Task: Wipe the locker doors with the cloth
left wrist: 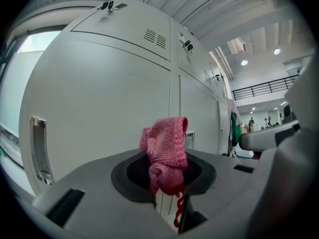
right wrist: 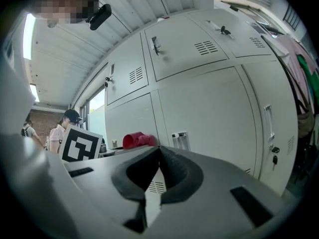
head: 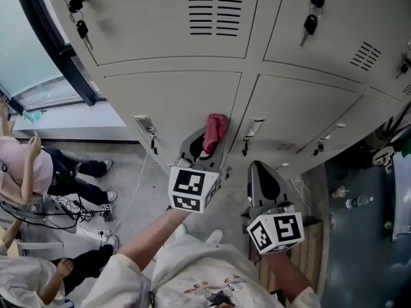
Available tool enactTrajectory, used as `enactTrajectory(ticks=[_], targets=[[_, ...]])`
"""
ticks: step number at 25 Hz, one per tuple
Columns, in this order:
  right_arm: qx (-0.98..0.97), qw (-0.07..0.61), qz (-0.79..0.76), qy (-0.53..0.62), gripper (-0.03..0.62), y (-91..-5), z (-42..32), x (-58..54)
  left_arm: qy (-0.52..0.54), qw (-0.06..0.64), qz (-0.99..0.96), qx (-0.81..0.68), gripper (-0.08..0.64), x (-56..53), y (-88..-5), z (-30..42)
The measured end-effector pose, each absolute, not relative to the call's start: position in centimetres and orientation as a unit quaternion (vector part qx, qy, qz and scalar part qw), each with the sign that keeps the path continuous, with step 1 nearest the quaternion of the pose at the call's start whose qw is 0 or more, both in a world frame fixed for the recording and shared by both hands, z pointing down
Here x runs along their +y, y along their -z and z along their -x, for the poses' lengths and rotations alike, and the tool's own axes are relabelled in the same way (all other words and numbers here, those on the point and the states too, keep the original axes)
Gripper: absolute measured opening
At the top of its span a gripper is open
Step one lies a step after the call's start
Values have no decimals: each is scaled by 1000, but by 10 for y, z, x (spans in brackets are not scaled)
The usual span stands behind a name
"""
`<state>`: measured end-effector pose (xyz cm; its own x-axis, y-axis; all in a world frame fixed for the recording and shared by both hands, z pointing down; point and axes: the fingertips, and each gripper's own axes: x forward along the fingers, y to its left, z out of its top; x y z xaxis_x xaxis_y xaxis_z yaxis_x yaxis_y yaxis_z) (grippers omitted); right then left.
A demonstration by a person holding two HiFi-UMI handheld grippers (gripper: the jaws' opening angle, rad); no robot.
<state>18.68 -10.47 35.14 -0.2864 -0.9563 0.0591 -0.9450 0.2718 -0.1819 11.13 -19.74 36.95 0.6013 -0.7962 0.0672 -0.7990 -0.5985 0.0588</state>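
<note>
My left tongs (head: 205,149) are clamped on the cloth (head: 215,131). In the left gripper view the left tongs (left wrist: 167,185) pinch a knotted lower part of the pink knit cloth (left wrist: 167,151), and the rest stands up in a bunch above the tips. A loose strand hangs down between the jaws.

From the head view the cloth sits in front of the seam between two lower doors, the left door (head: 173,101) and the right door (head: 298,111). It is close to the lockers, but I cannot tell whether it touches the metal. A handle (head: 146,127) is on the left door, another handle (head: 253,128) on the right one.

My right tongs (head: 261,167) are beside the left pair, lower in the head view and pointing at the right door. In the right gripper view the right tongs (right wrist: 158,156) have their pads together at the tips, with nothing between them. That view also shows the cloth (right wrist: 137,140) off to the left, with the left cube (right wrist: 79,144) near it.

Keys (head: 82,28) hang from the lock of an upper door, and a second set of keys (head: 311,23) hangs on the next. A vent (head: 215,17) sits between them. People (head: 29,165) sit on the floor at the left.
</note>
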Motion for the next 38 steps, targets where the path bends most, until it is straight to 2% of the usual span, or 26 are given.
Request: enactTrajectory(ticks=[18,38], targets=[[791,33,603,96,6,-353,-185,-95,-15,76,-909,-410,98,-177,-383,-120],[845,7,523,106,6,-366,-66,-107,-4,95,-853,-513,98,-164,-403,28]])
